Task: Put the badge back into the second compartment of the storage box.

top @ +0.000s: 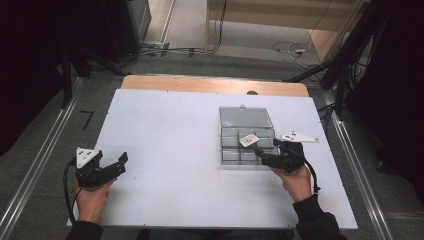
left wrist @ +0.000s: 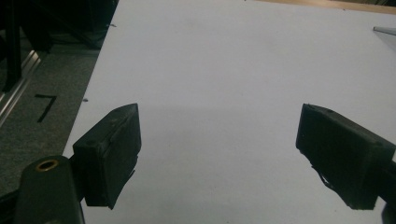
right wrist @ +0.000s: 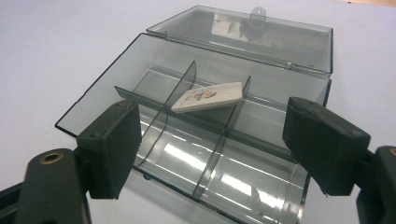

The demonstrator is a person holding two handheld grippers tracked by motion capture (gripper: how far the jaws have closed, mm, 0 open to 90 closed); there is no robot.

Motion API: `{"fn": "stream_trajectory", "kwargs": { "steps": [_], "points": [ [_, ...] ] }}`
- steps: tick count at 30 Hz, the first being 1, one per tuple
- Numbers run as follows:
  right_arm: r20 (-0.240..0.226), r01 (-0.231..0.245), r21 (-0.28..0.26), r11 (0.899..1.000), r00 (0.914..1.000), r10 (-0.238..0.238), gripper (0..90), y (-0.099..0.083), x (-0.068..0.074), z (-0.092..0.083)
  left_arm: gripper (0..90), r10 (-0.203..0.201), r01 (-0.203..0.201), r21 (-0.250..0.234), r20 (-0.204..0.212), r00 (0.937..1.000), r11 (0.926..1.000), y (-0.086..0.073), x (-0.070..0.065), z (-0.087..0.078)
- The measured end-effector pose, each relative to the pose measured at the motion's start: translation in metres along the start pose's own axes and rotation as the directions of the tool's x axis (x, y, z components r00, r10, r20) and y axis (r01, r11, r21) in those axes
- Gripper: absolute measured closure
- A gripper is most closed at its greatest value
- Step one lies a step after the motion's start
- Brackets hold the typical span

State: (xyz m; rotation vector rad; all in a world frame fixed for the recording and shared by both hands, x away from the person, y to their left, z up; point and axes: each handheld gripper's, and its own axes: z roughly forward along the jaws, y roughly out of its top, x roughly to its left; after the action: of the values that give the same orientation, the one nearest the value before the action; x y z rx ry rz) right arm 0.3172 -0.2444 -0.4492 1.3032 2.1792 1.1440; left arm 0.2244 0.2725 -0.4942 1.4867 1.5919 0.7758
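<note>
**Open box with a small card resting on its dividers; both grippers with jaws apart**

High view: a white counter (top: 165, 150) fills the middle of the frame. Right of centre lies a clear plastic box (top: 247, 136), its lid folded back toward the top of the frame. A small white card (top: 248, 140) sits tilted inside the box, near its middle. The right gripper (top: 265, 156) is at the box's lower right corner, held in a hand (top: 295, 181) that comes in from the bottom right. The left gripper (top: 117, 164) is at the lower left of the frame, well apart from the box, its jaws apart over bare counter. On the grey floor at the left edge, a dark mark like a "7" (top: 87, 119) can be read.

Left gripper view: the two black jaws stand wide apart at the bottom, nothing between them, only white counter beyond. The "7" mark shows on the floor at the left.

Right gripper view: the jaws stand apart, clamped on nothing, with the box's near wall between them. The card rests slanted across the tops of the dividers at centre frame. It bears a small coloured print, too small to read.
</note>
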Motion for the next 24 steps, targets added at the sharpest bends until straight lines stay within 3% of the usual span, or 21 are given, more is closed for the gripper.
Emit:
{"fn": "stream_trajectory", "kwargs": {
  "steps": [24],
  "points": [
    [0.022, -0.007, 0.001, 1.000, 0.9997, 0.007, 18.4, -0.010, -0.012, -0.012, 14.7, 0.001, -0.001, 0.000, 0.000, 1.0000, 1.0000, 0.000, 0.000, 0.000]
  ]
}}
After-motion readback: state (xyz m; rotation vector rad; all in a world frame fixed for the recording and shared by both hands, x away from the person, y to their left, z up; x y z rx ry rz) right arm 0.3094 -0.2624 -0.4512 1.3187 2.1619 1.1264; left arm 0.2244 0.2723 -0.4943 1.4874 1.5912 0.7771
